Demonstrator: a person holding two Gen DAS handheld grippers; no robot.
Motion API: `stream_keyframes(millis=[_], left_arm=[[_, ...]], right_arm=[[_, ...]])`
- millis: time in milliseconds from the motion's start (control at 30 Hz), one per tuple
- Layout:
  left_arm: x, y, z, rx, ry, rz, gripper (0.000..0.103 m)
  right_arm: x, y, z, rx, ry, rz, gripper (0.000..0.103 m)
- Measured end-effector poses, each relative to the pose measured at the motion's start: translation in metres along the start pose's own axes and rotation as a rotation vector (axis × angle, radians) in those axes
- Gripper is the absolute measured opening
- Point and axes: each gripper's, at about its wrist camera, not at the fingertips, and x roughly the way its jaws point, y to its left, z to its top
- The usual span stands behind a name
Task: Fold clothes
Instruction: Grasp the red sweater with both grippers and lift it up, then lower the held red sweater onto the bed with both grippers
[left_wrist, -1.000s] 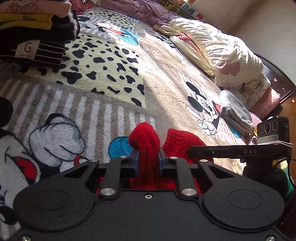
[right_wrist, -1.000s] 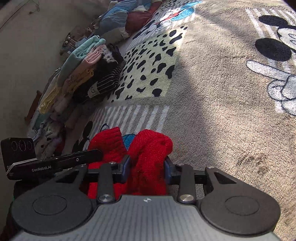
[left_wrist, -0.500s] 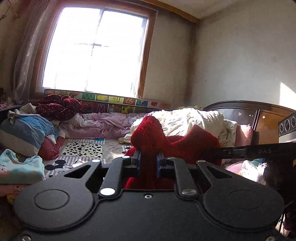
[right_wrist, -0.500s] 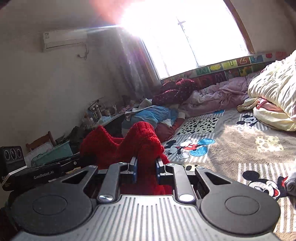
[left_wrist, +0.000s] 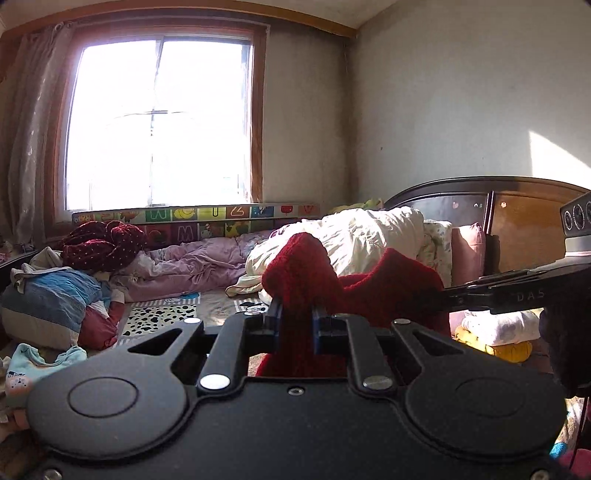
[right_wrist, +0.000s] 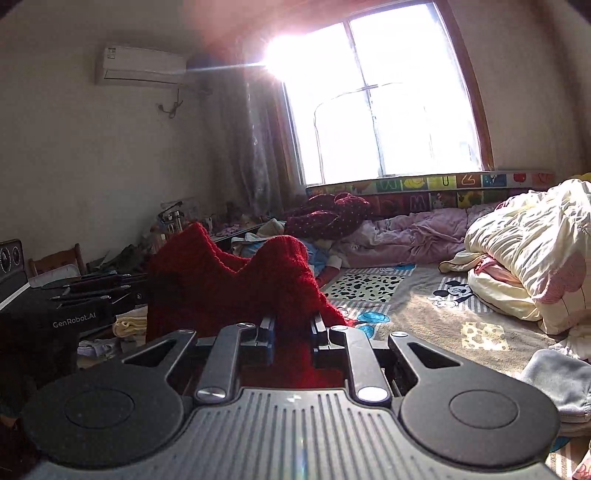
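A red knitted garment hangs between my two grippers, lifted off the bed. My left gripper is shut on one bunched part of it. My right gripper is shut on another bunched part of the same red knit. The right gripper's body shows at the right of the left wrist view, and the left gripper's body shows at the left of the right wrist view. The garment's lower part is hidden behind the gripper bodies.
The bed is covered by a cartoon-print blanket. A cream duvet lies at the right, a purple quilt under the window. A grey folded item lies near right. Folded clothes lie at the left. A wooden headboard stands at the right.
Both grippers have lifted the red knit off the blanket and tilted up from facing the bed to facing the window and walls. Both stay shut on it.
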Motion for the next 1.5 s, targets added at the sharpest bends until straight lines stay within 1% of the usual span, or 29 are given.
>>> stream_keyframes(millis=[133, 200, 233, 300, 367, 400, 433, 500, 533, 567, 600, 667, 700, 733, 767, 800, 833, 900, 967, 1033, 1067, 1133, 1167, 1200, 1233, 1333, 1400, 1467, 1500], left_arm=[[0.024, 0.000, -0.020, 0.002, 0.096, -0.006, 0.013], [0.041, -0.002, -0.027, 0.013, 0.130, 0.022, 0.013], [0.049, -0.003, -0.029, 0.020, 0.129, 0.045, 0.013], [0.050, -0.006, -0.025, 0.026, 0.051, 0.072, 0.013], [0.040, -0.013, -0.017, 0.058, -0.059, 0.079, 0.013], [0.036, -0.016, -0.015, 0.079, -0.097, 0.088, 0.013], [0.032, -0.018, -0.013, 0.099, -0.120, 0.093, 0.013], [0.031, -0.018, -0.021, 0.139, -0.090, 0.087, 0.013], [0.031, -0.019, -0.030, 0.162, -0.054, 0.078, 0.013], [0.031, -0.019, -0.042, 0.182, -0.006, 0.059, 0.013], [0.031, -0.020, -0.061, 0.212, 0.069, 0.022, 0.013], [0.029, -0.025, -0.102, 0.290, 0.231, -0.081, 0.014], [0.024, -0.028, -0.125, 0.328, 0.299, -0.137, 0.014], [0.019, -0.031, -0.143, 0.348, 0.351, -0.182, 0.015], [0.014, -0.031, -0.156, 0.336, 0.376, -0.208, 0.016], [0.009, -0.031, -0.168, 0.323, 0.401, -0.233, 0.017], [0.006, -0.030, -0.177, 0.293, 0.419, -0.248, 0.018], [0.006, -0.022, -0.184, 0.175, 0.427, -0.242, 0.021], [0.007, -0.014, -0.187, 0.082, 0.424, -0.230, 0.021], [0.012, -0.008, -0.186, -0.020, 0.418, -0.194, 0.024], [0.016, -0.004, -0.187, -0.066, 0.420, -0.171, 0.027], [0.028, 0.002, -0.189, -0.178, 0.431, -0.110, 0.032], [0.032, 0.005, -0.191, -0.224, 0.438, -0.088, 0.035], [0.037, 0.007, -0.194, -0.268, 0.445, -0.067, 0.042], [0.041, 0.010, -0.197, -0.310, 0.450, -0.046, 0.045], [0.055, 0.019, -0.206, -0.435, 0.461, -0.014, 0.046], [0.065, 0.027, -0.211, -0.507, 0.464, 0.007, 0.046], [0.075, 0.036, -0.215, -0.560, 0.465, 0.032, 0.046], [0.080, 0.041, -0.216, -0.583, 0.467, 0.041, 0.046]], right_arm=[[0.018, -0.012, -0.015, 0.044, 0.073, -0.011, 0.019], [0.030, -0.016, -0.023, 0.070, 0.099, -0.028, 0.019], [0.037, -0.019, -0.026, 0.087, 0.099, -0.047, 0.018], [0.050, -0.022, -0.029, 0.099, 0.079, -0.087, 0.018], [0.051, -0.008, -0.027, 0.013, -0.008, -0.170, 0.018], [0.042, 0.003, -0.027, -0.041, -0.081, -0.208, 0.018], [0.036, 0.009, -0.028, -0.072, -0.127, -0.217, 0.018], [0.025, 0.019, -0.029, -0.135, -0.214, -0.237, 0.018], [0.025, 0.023, -0.035, -0.172, -0.207, -0.251, 0.018], [0.024, 0.024, -0.043, -0.191, -0.188, -0.255, 0.018], [0.026, 0.023, -0.053, -0.191, -0.152, -0.248, 0.018], [0.031, 0.015, -0.090, -0.155, 0.011, -0.221, 0.018], [0.034, 0.010, -0.114, -0.132, 0.124, -0.199, 0.018], [0.038, 0.005, -0.139, -0.108, 0.236, -0.176, 0.022], [0.042, 0.000, -0.164, -0.084, 0.344, -0.153, 0.023], [0.043, -0.005, -0.187, -0.062, 0.407, -0.138, 0.023], [0.043, -0.010, -0.208, -0.039, 0.465, -0.125, 0.023], [0.035, -0.018, -0.230, 0.043, 0.491, -0.131, 0.023], [0.026, -0.021, -0.236, 0.112, 0.496, -0.101, 0.023], [0.014, -0.015, -0.236, 0.128, 0.472, -0.109, 0.023], [0.011, -0.015, -0.236, 0.138, 0.468, -0.115, 0.023], [0.012, -0.023, -0.233, 0.180, 0.451, -0.126, 0.024], [0.012, -0.030, -0.235, 0.217, 0.439, -0.133, 0.024], [0.012, -0.036, -0.237, 0.252, 0.426, -0.141, 0.025], [0.016, -0.041, -0.237, 0.279, 0.413, -0.150, 0.029], [0.031, -0.057, -0.239, 0.390, 0.375, -0.155, 0.042], [0.044, -0.071, -0.243, 0.486, 0.353, -0.151, 0.046], [0.057, -0.084, -0.246, 0.574, 0.330, -0.157, 0.047], [0.064, -0.089, -0.247, 0.594, 0.324, -0.166, 0.047]])
